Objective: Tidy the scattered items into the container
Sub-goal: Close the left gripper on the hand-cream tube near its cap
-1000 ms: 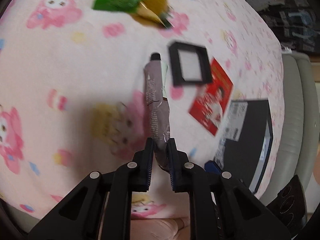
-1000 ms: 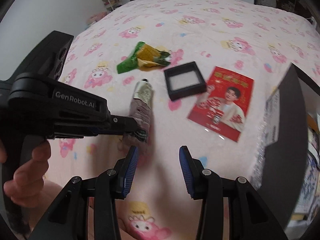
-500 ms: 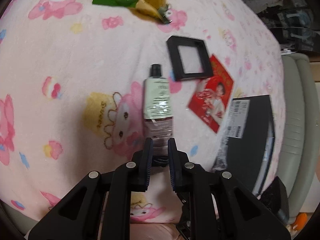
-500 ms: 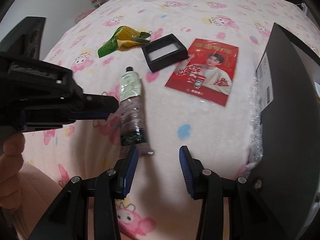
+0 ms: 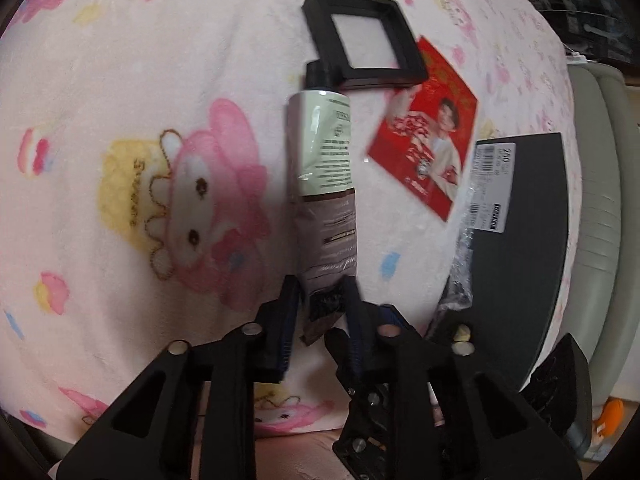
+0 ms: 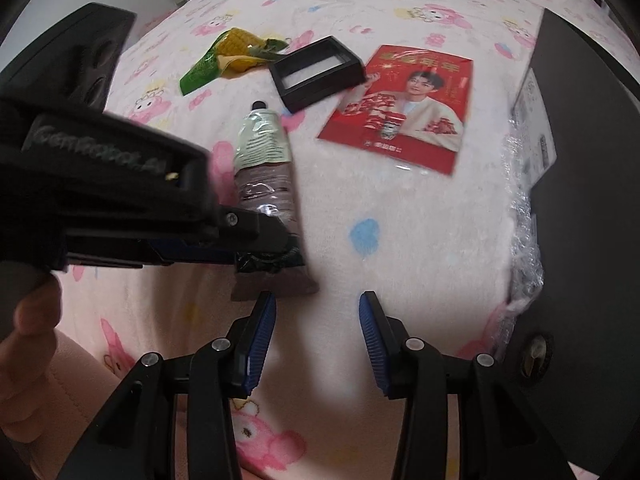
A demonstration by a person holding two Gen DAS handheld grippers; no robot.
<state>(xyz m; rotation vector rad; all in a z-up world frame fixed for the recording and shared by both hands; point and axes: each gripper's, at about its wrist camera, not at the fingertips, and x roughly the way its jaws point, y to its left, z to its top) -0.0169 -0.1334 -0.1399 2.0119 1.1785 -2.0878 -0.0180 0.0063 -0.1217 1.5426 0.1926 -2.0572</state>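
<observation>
A cream-and-brown tube (image 5: 324, 152) (image 6: 264, 152) lies flat on the pink cartoon blanket (image 5: 120, 80). My left gripper (image 5: 322, 292) (image 6: 286, 240) straddles the tube's dark crimped end, its jaws slightly parted on either side of it. My right gripper (image 6: 317, 304) hovers open just right of that end, holding nothing. A black square frame box (image 5: 366, 42) (image 6: 316, 74) and a red photo card (image 5: 428, 152) (image 6: 400, 108) lie beyond the tube. The black container (image 5: 520, 240) (image 6: 580, 160) stands at the right, with a white label and bubble wrap on its near side.
A green and yellow corn wrapper (image 6: 228, 54) lies at the far left of the items. A person's hand (image 6: 28, 320) holds the left gripper's handle. A grey padded seat (image 5: 600, 180) stands past the bed's right edge. The blanket's near edge runs just under both grippers.
The tube went from held and tilted to lying flat on the blanket. The left jaws have widened and slid further along its crimped end. The right gripper moved closer to the tube.
</observation>
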